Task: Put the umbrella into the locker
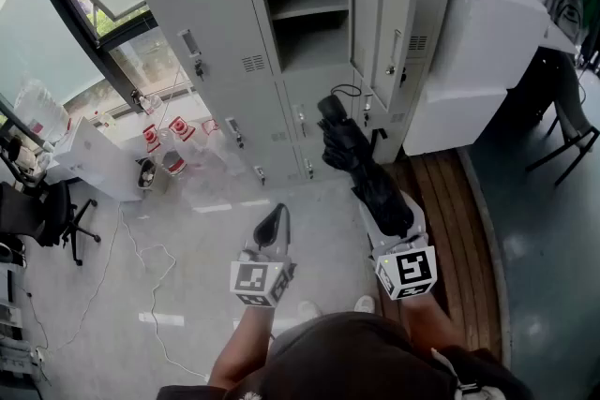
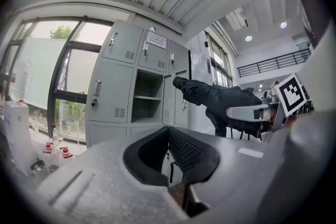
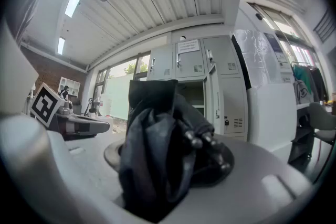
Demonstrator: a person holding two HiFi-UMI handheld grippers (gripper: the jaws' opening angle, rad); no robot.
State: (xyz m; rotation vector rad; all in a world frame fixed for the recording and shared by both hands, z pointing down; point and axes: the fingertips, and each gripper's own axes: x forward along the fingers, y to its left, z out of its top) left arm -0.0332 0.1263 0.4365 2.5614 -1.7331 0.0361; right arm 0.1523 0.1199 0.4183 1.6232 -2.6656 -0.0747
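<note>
A folded black umbrella (image 1: pixel 361 166) is held in my right gripper (image 1: pixel 389 206), shut on its lower part, and it points up toward the lockers. In the right gripper view the umbrella (image 3: pixel 157 149) fills the space between the jaws of the right gripper (image 3: pixel 168 168) and hides the pads. The grey locker's open compartment (image 1: pixel 305 14) has a shelf inside, and its door (image 1: pixel 386 14) swings out to the right. My left gripper (image 1: pixel 278 214) hangs to the left of the umbrella, shut and empty. The left gripper (image 2: pixel 169 131) faces the open compartment (image 2: pixel 147 97).
Closed locker doors (image 1: pixel 211 61) surround the open one. A large white wrapped box (image 1: pixel 478 61) stands right of the lockers. A black office chair (image 1: pixel 47 211) and a floor cable (image 1: pixel 141 248) lie left. Red-and-white items (image 1: pixel 164 140) sit by the window. Wooden flooring (image 1: pixel 450 220) runs on the right.
</note>
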